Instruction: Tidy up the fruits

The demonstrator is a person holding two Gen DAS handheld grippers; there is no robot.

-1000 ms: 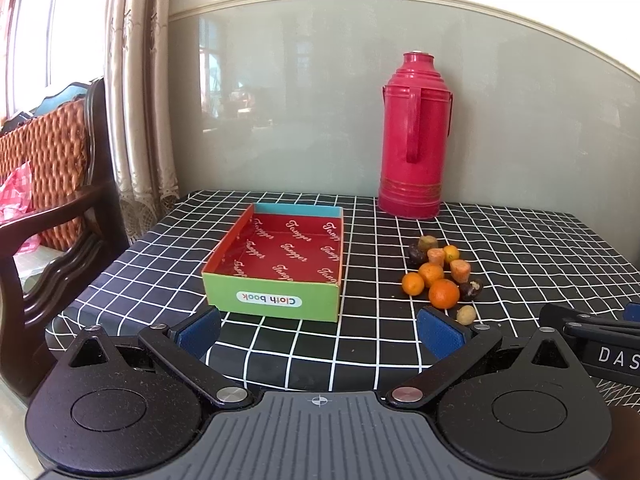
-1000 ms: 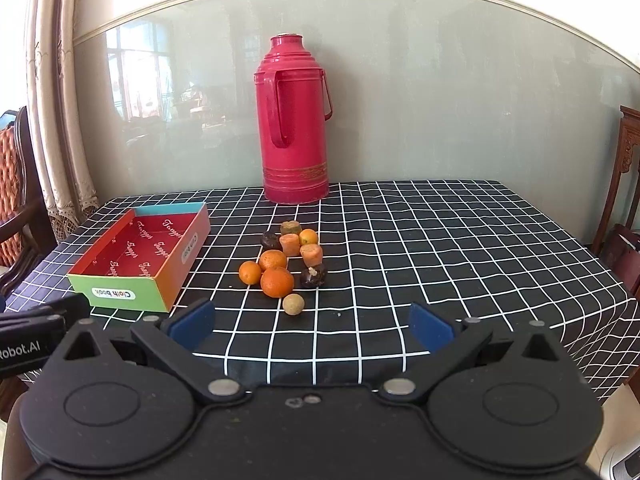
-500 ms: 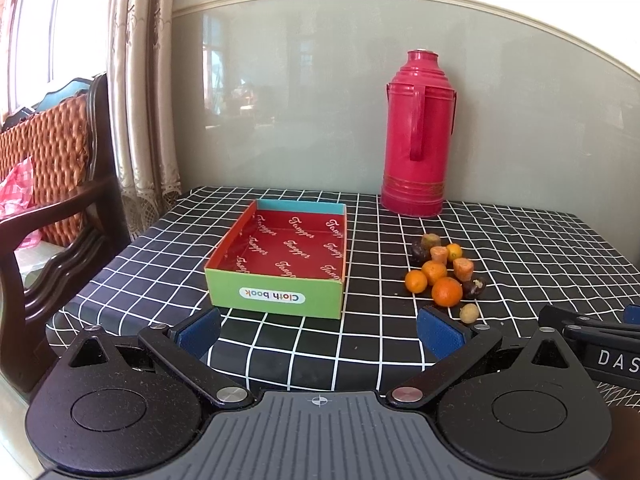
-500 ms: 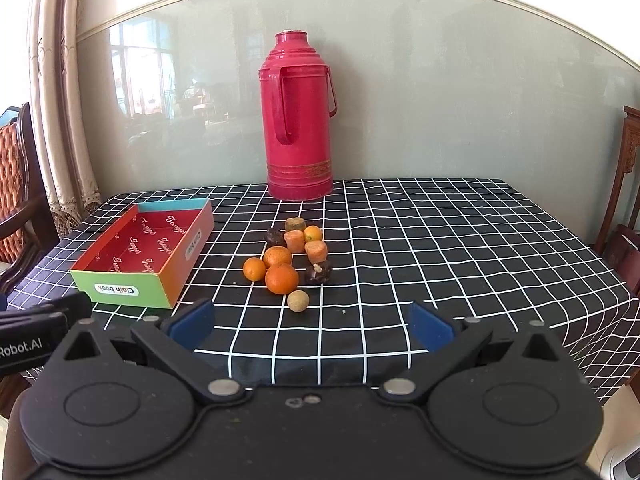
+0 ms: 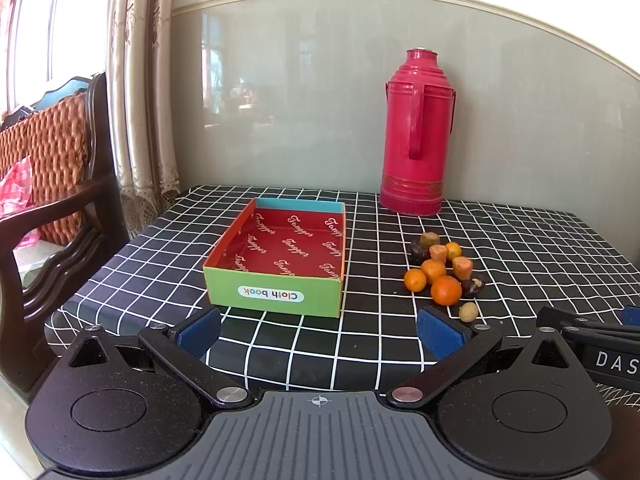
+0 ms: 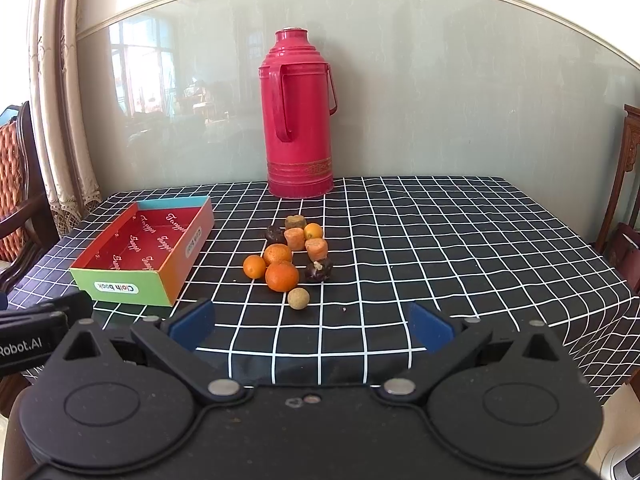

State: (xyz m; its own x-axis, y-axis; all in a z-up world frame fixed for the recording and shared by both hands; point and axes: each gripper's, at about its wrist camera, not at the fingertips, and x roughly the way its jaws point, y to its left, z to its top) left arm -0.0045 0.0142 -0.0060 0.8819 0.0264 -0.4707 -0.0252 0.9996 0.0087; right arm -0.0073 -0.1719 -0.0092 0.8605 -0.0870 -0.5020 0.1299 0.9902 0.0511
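- The fruits lie in a small loose cluster on the black tablecloth with white grid lines [image 6: 440, 240], to the right of the shallow cardboard box.
- Nearest in the cluster is a small round beige fruit [image 6: 298, 298]; just behind it sits the biggest round orange [image 6: 282, 276], with a smaller orange [image 6: 254, 266] at its left and another orange [image 6: 277, 254] behind.
- A dark wrinkled fruit [image 6: 318, 270] is at the right of the biggest orange; two cut orange-coloured chunks [image 6: 316, 249] stand behind it.
- The shallow cardboard box [image 5: 280, 256], green in front with a red printed inside, is empty and stands apart from the fruits.
- A tall red metal thermos flask [image 6: 298, 120] stands upright behind the fruits, near the wall.
- The left gripper [image 5: 320, 330] hovers at the near table edge, before the box; its blue pads are wide apart and hold nothing.
- The right gripper [image 6: 312, 326] hovers before the fruits, also spread wide and holding nothing.
- A dark wooden chair [image 5: 60, 200] stands to the left of the box, beside the table.
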